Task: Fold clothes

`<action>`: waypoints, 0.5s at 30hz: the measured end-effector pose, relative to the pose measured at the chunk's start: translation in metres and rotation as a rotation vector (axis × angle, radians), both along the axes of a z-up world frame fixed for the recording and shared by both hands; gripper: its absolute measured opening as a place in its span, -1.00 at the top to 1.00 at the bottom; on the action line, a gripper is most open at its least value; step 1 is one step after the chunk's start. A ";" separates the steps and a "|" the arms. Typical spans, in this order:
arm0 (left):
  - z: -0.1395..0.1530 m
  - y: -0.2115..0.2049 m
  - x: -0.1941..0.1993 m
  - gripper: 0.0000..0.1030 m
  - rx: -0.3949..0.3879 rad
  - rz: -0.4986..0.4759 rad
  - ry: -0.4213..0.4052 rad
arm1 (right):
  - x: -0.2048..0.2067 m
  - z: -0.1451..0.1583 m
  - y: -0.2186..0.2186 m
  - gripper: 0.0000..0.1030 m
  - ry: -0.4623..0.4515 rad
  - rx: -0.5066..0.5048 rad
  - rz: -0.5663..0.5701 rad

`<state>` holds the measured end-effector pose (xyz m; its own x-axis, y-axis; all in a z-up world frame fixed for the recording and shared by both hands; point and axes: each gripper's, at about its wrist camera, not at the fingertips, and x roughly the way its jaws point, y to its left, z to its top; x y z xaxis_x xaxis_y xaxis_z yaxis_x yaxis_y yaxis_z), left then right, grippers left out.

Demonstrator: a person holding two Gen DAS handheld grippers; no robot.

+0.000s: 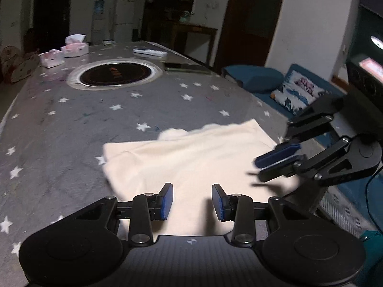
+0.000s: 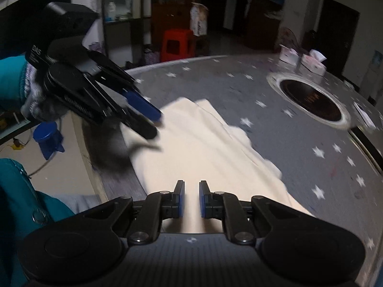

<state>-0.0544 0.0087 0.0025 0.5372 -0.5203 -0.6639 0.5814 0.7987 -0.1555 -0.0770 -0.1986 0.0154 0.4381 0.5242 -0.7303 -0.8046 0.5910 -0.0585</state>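
A cream garment (image 1: 191, 157) lies folded flat on the bench (image 1: 71, 124), near the edge closest to the person. The bench wears a grey cover with white stars. The garment's far edge is bunched and uneven, and a layered fold shows along its left side in the left wrist view.

The left gripper (image 1: 192, 202) hangs over the near part of the garment with its blue pads (image 1: 167, 199) apart. Nothing sits between them; it is released. In the right wrist view the same gripper (image 2: 153, 122) comes in from the left above the garment's near corner, held by a hand in a grey glove (image 2: 36, 100) with a teal sleeve (image 2: 12, 76).

The right gripper (image 2: 191, 199) hovers over the garment too. A narrow gap shows between its pads (image 2: 204, 198), bare cloth visible through it, and nothing is caught there; it is all but clenched and empty. From the left wrist view it (image 1: 277, 159) reaches in from the right, above the garment's right edge, pads close together.

Farther along the bench sit a round black inset (image 1: 115, 73) with a metal rim, 2 tissue boxes (image 1: 74, 47) and a remote (image 1: 149, 52). A blue sofa with a patterned cushion (image 1: 294, 93) stands beyond the bench edge.
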 end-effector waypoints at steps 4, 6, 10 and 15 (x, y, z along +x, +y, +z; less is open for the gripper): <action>-0.012 -0.008 -0.006 0.24 0.039 -0.023 -0.002 | 0.000 -0.012 0.020 0.78 0.013 -0.005 0.059; -0.013 -0.008 -0.010 0.24 0.049 -0.028 -0.021 | -0.001 -0.022 0.028 0.78 0.027 -0.033 0.072; -0.006 -0.005 -0.016 0.23 0.044 -0.017 -0.046 | -0.001 -0.020 0.031 0.78 0.009 -0.054 0.080; -0.006 0.003 -0.020 0.23 0.049 0.006 -0.059 | -0.002 -0.012 0.039 0.78 -0.009 -0.014 0.115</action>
